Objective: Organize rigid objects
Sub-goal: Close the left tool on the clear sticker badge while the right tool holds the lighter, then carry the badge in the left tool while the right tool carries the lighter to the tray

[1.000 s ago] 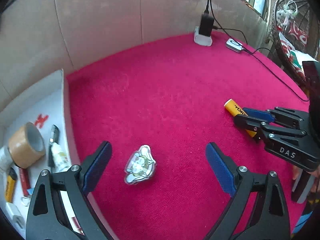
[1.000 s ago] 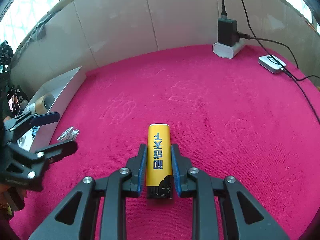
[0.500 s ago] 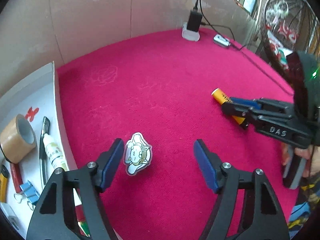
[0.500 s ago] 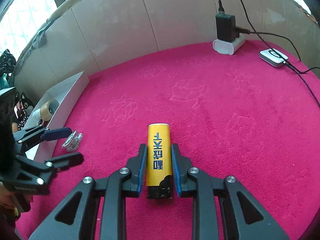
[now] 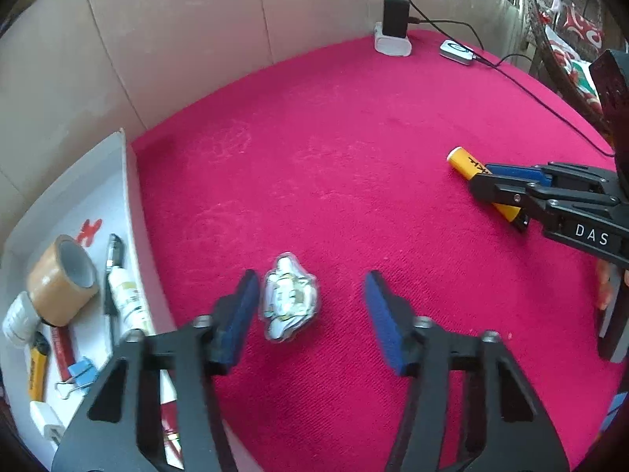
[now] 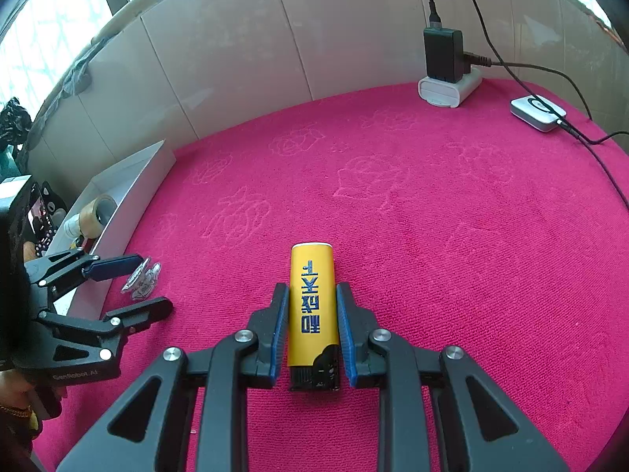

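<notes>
A clear cartoon badge (image 5: pixel 290 302) lies on the red cloth between the fingers of my left gripper (image 5: pixel 310 314), close to the left finger. That gripper is open around it. It also shows in the right wrist view (image 6: pixel 142 280). My right gripper (image 6: pixel 310 306) is shut on a yellow lighter (image 6: pixel 312 306) with blue print, low over the cloth. In the left wrist view the lighter (image 5: pixel 468 165) sticks out of that gripper at the right.
A white box (image 5: pixel 125 181) at the left holds a tape roll (image 5: pixel 63 279), a pen, a small bottle, a binder clip and another yellow lighter. A power strip with a black charger (image 6: pixel 448 78) and a small white device (image 6: pixel 536 112) sit at the back, cables trailing right.
My left gripper has moved in on the badge and narrowed, so its left finger is now beside it. The right gripper still holds the lighter in the same grip.
</notes>
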The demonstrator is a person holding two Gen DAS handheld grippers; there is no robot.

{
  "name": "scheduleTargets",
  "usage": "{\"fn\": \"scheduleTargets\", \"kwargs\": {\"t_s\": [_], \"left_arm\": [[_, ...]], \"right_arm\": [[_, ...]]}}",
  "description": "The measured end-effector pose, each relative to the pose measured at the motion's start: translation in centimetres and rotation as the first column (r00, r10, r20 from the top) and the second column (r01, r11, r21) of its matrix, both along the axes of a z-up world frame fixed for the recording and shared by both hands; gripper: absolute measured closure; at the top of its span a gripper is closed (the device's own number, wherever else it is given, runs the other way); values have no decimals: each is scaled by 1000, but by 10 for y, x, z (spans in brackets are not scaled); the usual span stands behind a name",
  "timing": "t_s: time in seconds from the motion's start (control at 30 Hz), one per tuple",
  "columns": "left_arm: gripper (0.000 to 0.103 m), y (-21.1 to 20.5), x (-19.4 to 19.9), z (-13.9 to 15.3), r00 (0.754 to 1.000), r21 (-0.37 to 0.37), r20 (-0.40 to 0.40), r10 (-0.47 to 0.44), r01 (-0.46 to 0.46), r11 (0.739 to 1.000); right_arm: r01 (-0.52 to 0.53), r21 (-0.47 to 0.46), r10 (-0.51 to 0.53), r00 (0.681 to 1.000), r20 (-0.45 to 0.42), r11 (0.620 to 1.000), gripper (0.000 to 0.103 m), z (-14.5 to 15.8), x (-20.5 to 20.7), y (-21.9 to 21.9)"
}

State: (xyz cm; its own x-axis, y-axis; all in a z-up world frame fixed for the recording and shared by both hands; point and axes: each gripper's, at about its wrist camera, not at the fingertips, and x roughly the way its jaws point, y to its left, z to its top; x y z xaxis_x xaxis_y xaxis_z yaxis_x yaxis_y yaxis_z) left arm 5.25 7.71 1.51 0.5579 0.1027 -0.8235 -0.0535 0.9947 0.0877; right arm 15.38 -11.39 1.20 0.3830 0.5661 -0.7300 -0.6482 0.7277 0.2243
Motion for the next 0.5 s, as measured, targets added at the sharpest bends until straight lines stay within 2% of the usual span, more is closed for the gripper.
{"fn": "scheduleTargets", "kwargs": {"t_s": [0.07, 0.2, 0.37, 0.5], "left_arm": [[74, 4, -5, 2, 1000, -49, 9, 9, -9, 999], [74, -5, -20, 8, 997, -41, 80, 15, -12, 999], [74, -14, -39, 28, 983, -83, 182, 24, -9, 996], [74, -23, -53, 48, 967, -121, 254, 28, 4, 993]], "right_arm": [[1, -1, -1, 1000, 1, 1000, 80, 0, 0, 0], [2, 0, -2, 1000, 3, 1000, 80, 1, -1, -1], [7, 32, -8, 1000, 10, 999, 80, 10, -8, -9], [13, 80, -16, 999, 31, 997, 80, 28, -13, -18]]}}
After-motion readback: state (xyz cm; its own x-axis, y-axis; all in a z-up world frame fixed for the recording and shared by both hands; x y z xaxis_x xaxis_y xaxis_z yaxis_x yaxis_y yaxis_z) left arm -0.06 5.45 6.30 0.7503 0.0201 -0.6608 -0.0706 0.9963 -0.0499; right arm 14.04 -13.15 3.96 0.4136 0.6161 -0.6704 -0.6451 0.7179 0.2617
